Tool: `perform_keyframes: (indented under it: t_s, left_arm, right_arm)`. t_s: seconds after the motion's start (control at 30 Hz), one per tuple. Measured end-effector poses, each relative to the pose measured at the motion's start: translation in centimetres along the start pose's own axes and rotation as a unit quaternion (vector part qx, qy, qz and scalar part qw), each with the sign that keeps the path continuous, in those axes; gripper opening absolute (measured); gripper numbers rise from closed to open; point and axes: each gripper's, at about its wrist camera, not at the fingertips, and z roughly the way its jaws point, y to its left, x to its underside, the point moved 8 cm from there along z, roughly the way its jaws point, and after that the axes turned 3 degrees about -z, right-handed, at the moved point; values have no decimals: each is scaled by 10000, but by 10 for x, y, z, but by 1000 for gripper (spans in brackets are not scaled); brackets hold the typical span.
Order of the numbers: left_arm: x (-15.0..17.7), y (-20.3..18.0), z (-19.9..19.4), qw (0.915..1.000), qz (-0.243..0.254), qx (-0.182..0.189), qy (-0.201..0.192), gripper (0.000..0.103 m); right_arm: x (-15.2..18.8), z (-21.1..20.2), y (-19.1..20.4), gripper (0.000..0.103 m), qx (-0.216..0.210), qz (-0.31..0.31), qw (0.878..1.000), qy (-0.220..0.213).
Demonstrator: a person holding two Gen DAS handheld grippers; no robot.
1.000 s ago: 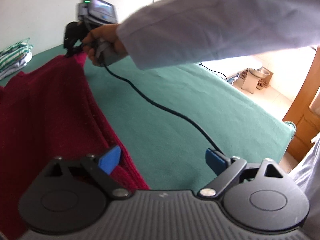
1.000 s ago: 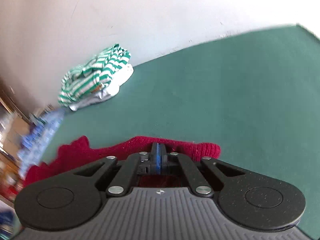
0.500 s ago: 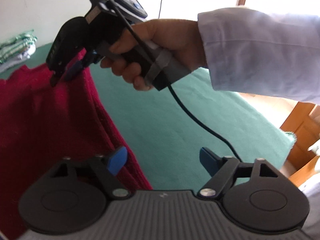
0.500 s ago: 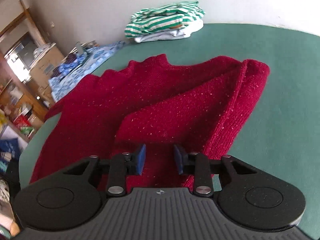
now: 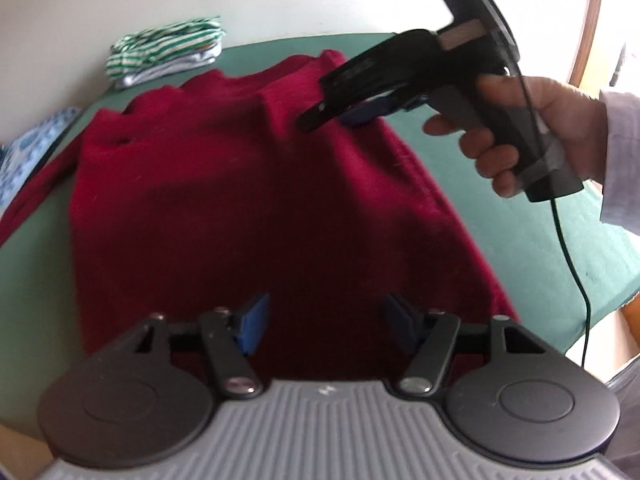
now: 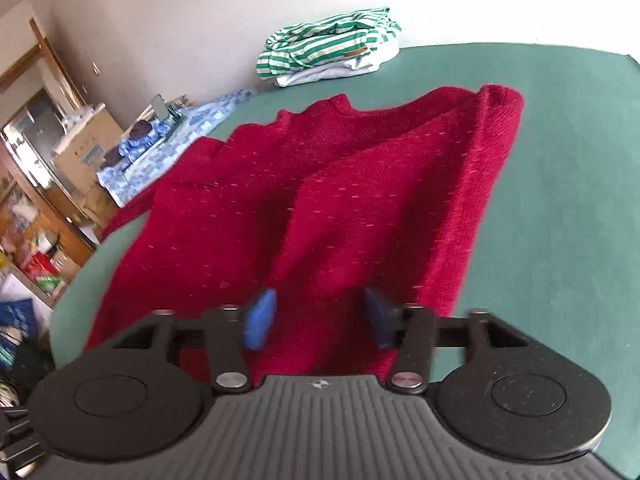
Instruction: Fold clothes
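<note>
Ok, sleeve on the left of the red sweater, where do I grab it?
Probably pinch the sleeve midway with the open left gripper, coming from the left: it lies flat, angled off the sweater, with bare green table beside it.

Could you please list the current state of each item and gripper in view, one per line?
Red sweater: lying on the green table cover, its right side folded over the body, not yet fully folded.
Striped clothes pile: folded, stacked at the far edge by the wall.
Left gripper: open, over the sweater's near edge, holding nothing.
Right gripper: open, above the sweater, holding nothing.
</note>
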Motion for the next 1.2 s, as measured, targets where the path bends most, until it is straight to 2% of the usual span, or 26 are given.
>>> perform_keyframes:
  t_s: [0.03,0.07,0.13,0.2,0.3,0.4,0.47,0.5,0.57,0.63,0.7,0.8,0.87,0.93,1.07,1.13,1.2]
  left_arm:
    - [0,6,-7,10000,71,8,1,69]
    - [2,11,-10,9998,189,-24,22,68]
    - [9,20,-20,9991,433,7,14,68]
    - [18,28,-26,9975,707,86,-37,73]
    - [30,45,-26,9945,1039,97,-105,74]
    - [33,60,-25,9947,975,290,-168,74]
    - [29,67,-33,9952,843,389,-305,77]
    - [26,70,-36,9957,728,410,-393,85]
    - [23,80,-39,9968,496,360,-509,91]
    - [21,91,-34,9979,406,77,-493,88]
    - [20,103,-27,9984,329,-288,-350,79]
    - [20,118,-24,9992,-35,-364,-162,79]
    - [21,125,-23,9986,-235,-461,-146,79]
    - [24,130,-24,9976,-363,-579,-116,83]
    - [30,138,-34,9971,-385,-623,-183,88]
    - [34,145,-37,9975,-214,-629,-236,91]
    - [37,157,-39,9977,-67,-618,-275,93]
  right_arm:
    - [0,4,4,81,-36,7,10000,-27]
    - [0,7,9,87,-48,7,10000,-54]
    - [0,15,17,87,247,-99,9996,-114]
    - [2,19,23,87,569,-190,9980,-181]
    - [-1,23,29,86,1111,-332,9932,-92]
    - [-3,27,34,82,1651,-474,9851,-3]
    - [-5,28,39,59,1973,-548,9788,37]
    - [-13,24,44,55,1899,-457,9807,-71]
    - [-29,18,60,61,1567,-340,9867,-270]
    - [-43,28,86,62,1178,-722,9902,-197]
    - [-54,49,116,61,928,-1402,9857,-65]
    - [-71,79,164,53,277,-2179,9755,111]
    - [-78,99,196,50,-86,-2702,9625,216]
    - [-84,120,228,50,-339,-3272,9438,316]
    - [-89,160,287,55,-876,-4112,9058,522]
    - [-88,183,312,57,-891,-4477,8880,557]
    - [-85,207,334,57,-905,-4693,8759,657]
